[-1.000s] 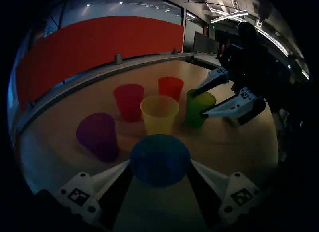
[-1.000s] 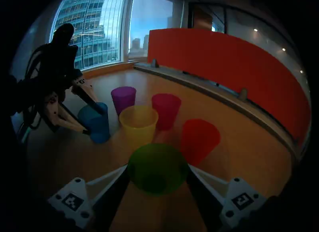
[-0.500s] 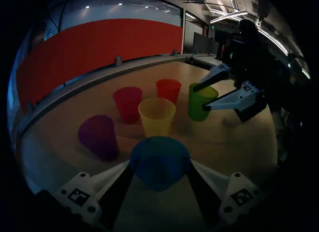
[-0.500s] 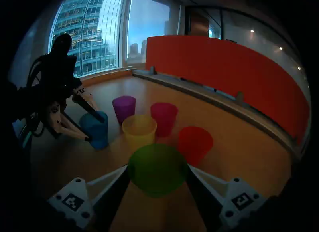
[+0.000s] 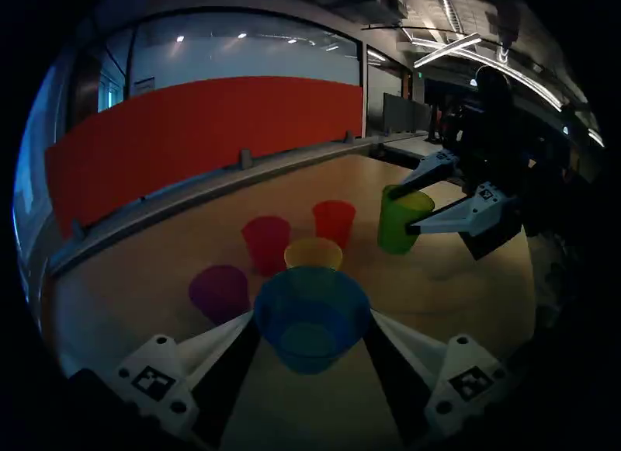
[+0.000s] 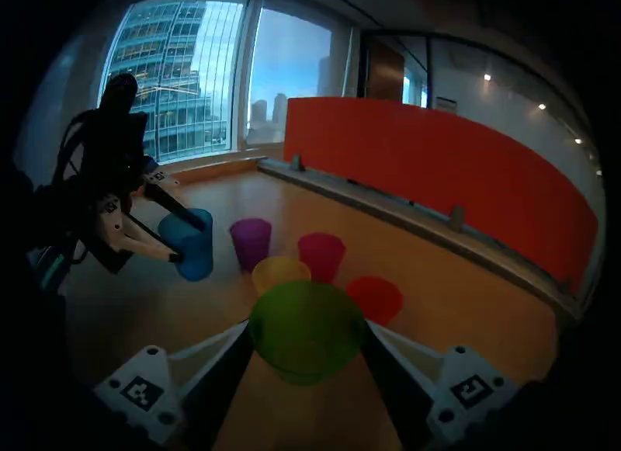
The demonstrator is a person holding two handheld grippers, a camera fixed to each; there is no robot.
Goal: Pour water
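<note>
My left gripper [image 5: 311, 320] has both fingers pressed on the blue cup [image 5: 312, 342], held near the yellow cup [image 5: 313, 253]. My right gripper [image 6: 307, 327] clamps the green cup [image 6: 307, 354] likewise, also near the yellow cup. Purple [image 5: 220, 290], pink [image 5: 265, 241] and red [image 5: 334, 220] cups stand close around the yellow cup on the table [image 5: 466, 296].

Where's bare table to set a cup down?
Bare table runs between the red cup and the ledge below the orange wall, and beyond the purple cup toward the window. Crowded where the pink cup and yellow cup join them.
</note>
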